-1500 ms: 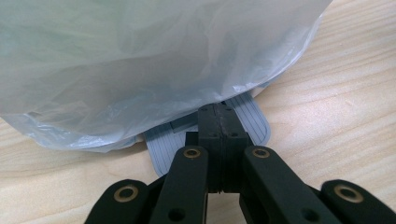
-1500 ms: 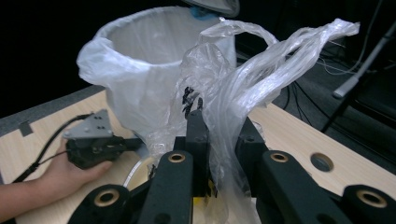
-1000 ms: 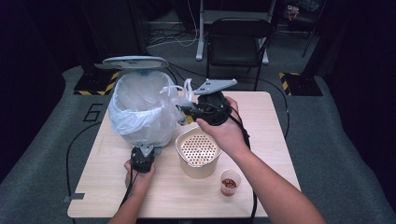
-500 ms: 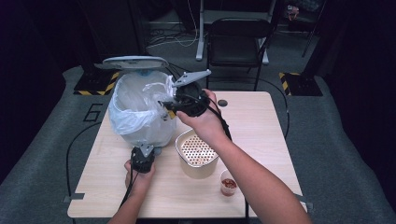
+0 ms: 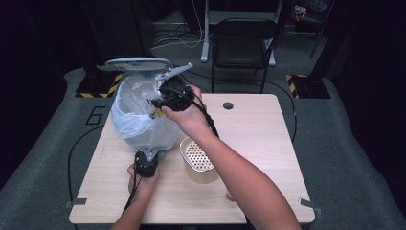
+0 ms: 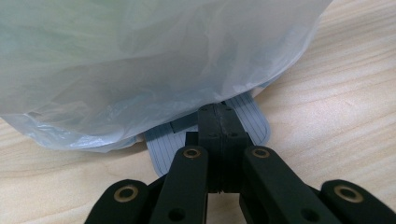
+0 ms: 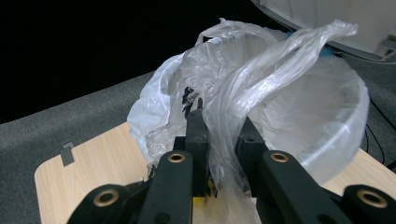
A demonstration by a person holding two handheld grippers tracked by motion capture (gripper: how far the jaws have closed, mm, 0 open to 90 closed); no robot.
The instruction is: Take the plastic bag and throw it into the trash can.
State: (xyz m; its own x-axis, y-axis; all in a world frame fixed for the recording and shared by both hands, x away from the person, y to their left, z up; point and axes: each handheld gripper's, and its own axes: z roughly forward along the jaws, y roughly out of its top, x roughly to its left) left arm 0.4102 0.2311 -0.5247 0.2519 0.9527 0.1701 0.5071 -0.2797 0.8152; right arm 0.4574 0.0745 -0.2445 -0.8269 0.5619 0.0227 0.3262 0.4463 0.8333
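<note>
A small pedal bin lined with a clear plastic bag (image 5: 134,117) stands at the table's left, its grey lid (image 5: 136,63) raised. My right gripper (image 5: 154,102) hovers at the bin's rim. In the right gripper view my right gripper (image 7: 219,122) is shut on a twisted strip of the plastic bag (image 7: 280,51), which runs up between its jaws. My left gripper (image 5: 149,154) rests at the bin's foot. In the left gripper view my left gripper (image 6: 218,114) is shut, its tips resting on the grey ribbed pedal (image 6: 254,122) under the bulging bag (image 6: 140,60).
A tan can with a perforated top (image 5: 198,160) stands just right of the bin, under my right forearm. The wooden table (image 5: 268,143) has a round hole (image 5: 228,105) near its far edge. A black chair (image 5: 244,43) stands behind the table.
My right gripper has moved left with the plastic strip, from above the can to the bin's rim. The left gripper has stayed at the pedal.
</note>
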